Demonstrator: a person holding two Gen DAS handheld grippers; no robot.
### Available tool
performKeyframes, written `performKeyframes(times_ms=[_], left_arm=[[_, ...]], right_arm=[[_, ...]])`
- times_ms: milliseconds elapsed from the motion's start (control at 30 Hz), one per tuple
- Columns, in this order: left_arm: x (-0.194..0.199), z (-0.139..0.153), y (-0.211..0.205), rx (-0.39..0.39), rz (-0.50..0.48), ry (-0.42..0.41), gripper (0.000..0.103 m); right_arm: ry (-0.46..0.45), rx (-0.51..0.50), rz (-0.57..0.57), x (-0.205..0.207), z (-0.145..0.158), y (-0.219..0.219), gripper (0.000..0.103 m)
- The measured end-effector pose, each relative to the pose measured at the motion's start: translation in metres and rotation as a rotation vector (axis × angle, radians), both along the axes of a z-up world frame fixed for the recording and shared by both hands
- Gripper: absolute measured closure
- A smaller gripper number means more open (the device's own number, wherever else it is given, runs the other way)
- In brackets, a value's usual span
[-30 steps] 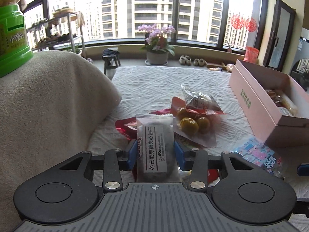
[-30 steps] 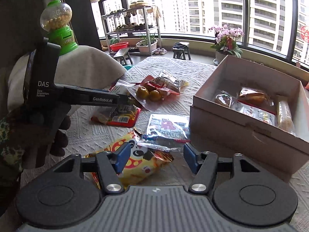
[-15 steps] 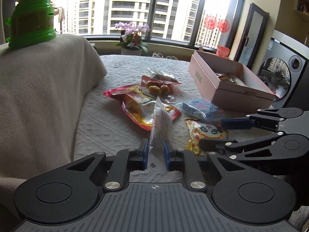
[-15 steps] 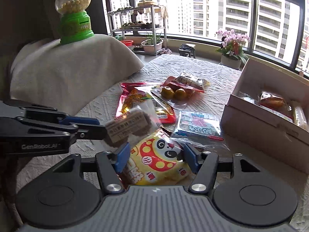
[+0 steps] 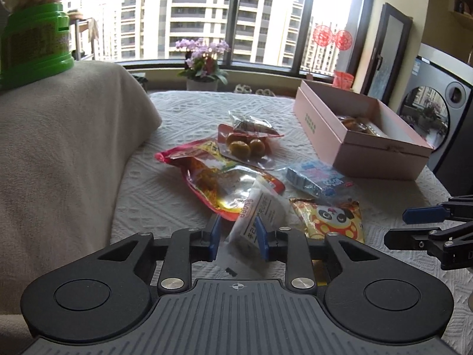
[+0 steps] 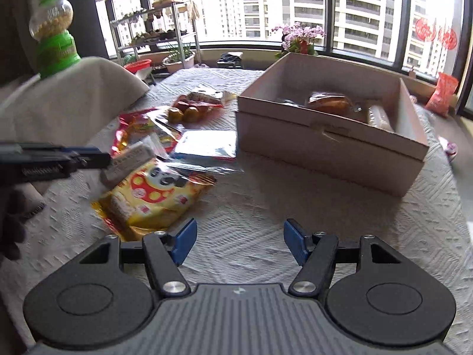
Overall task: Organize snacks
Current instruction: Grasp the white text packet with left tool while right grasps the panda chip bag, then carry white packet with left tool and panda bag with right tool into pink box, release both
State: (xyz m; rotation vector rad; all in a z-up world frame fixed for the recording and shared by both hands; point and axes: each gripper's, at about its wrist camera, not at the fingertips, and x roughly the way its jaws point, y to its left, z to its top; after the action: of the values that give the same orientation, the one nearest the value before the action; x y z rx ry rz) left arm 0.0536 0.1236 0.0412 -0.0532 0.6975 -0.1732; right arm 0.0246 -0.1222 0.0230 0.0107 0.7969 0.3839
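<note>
box [image 6: 325,145]: stiff pink cardboard, square-cornered and open-topped, standing well ahead and to the right of the right gripper's jaws; a few wrapped snacks already lie inside.
tablecloth [image 6: 251,207]: white and quilted in raised diamonds; a soft, grippy bed that a dropped packet should not slide far on.
yellow bag [image 6: 153,195]: puffy glossy foil with a panda face, lying just ahead and left of the right jaws. Risk, as I judge it: slick foil could slip from a shallow pinch.
red bag [image 5: 218,183]: crinkly, shiny, flat, beyond the left jaws.
blue packet [image 5: 316,177]: thin, flat film, ahead and right of the left jaws, near the box.
white packet [image 5: 257,219]: small clear-and-white wrapper with printed text, tilted between the left jaws and leaning on the right-hand pad. Risk: it looks to be falling loose and may land across the yellow bag, short of the box.
left gripper [image 5: 238,235]: jaws opening, packet between them, no firm pinch visible.
right gripper [image 6: 239,242]: jaws spreading wider, nothing between them, only bare cloth.
</note>
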Motion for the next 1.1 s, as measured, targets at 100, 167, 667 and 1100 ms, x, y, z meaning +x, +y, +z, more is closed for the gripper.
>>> performKeyframes(times_ms=[100, 167, 667, 1100], left_arm=[[-0.005, 0.006, 0.013, -0.027, 0.071, -0.016, 0.073], [-0.005, 0.009, 0.02, -0.029, 0.107, -0.007, 0.073], [0.03, -0.02, -0.037, 0.132, -0.115, 0.064, 0.05], [0.014, -0.017, -0.055, 0.156, -0.249, 0.159, 0.05]], right_arm=[[-0.011, 0.082, 0.024, 0.002, 0.01, 0.02, 0.037], [-0.072, 0.036, 0.045, 0.005, 0.017, 0.053, 0.037], [-0.091, -0.129, 0.027, -0.022, -0.01, 0.003, 0.036], [-0.094, -0.062, 0.168, 0.004, -0.002, -0.006, 0.033]])
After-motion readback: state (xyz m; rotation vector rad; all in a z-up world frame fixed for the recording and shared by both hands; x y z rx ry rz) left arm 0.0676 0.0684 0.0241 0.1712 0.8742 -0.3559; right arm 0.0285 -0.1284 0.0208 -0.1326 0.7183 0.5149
